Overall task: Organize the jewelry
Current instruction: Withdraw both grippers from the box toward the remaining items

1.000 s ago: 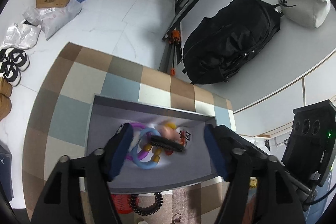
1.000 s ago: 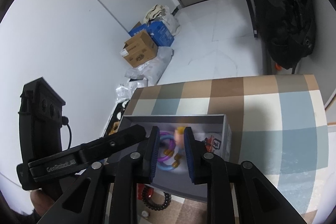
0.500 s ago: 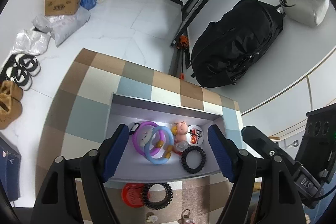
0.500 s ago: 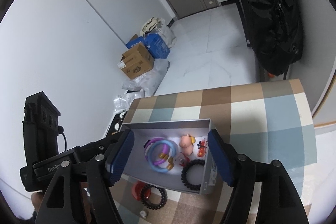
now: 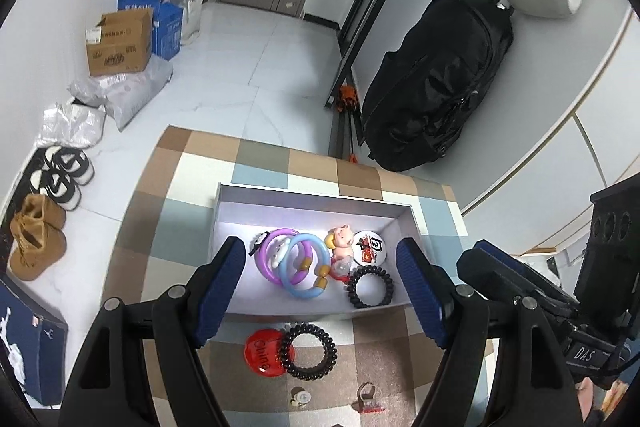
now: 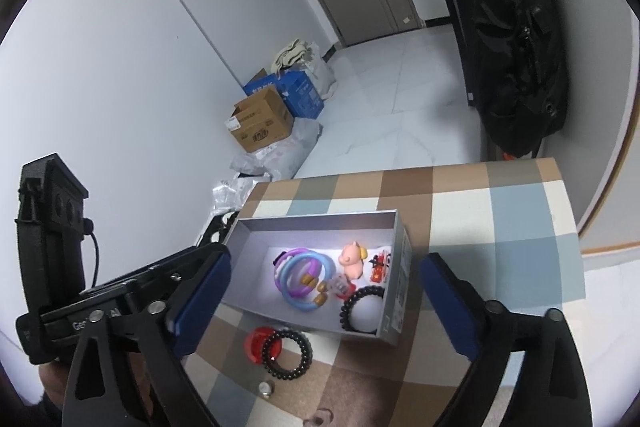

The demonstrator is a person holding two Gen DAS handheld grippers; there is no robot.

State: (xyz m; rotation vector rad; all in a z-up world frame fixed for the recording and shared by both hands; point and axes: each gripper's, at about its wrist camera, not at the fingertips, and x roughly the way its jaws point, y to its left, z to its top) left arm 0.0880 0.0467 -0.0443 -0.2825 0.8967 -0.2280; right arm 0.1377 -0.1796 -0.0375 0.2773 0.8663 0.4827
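Already the grey box on the checked counter holds most of the pieces. Inside it lie a purple bangle overlapped by a blue bangle, a pink pig charm behind them, a round badge toward the box's right wall, and a black coil band against the box's near wall. A small clear and red trinket sits between the blue bangle and that band; what it is I cannot tell.

Still outside, just in front of the box's near wall, a second black coil band lies partly on top of a red round badge. Further from the box, toward the counter's near edge, are two small pieces, a pale one and a brownish ring-like one, too small to identify.

Both sets of tongs are released and carry nothing: the left tongs hang above the box's near wall with jaws spread wide, and the right tongs hover likewise, jaws wide apart, framing the box and the loose coil band.

By my judgement the sorting is well past halfway. What seems left is moving the outside coil band, the red badge and the two small pieces into the box.
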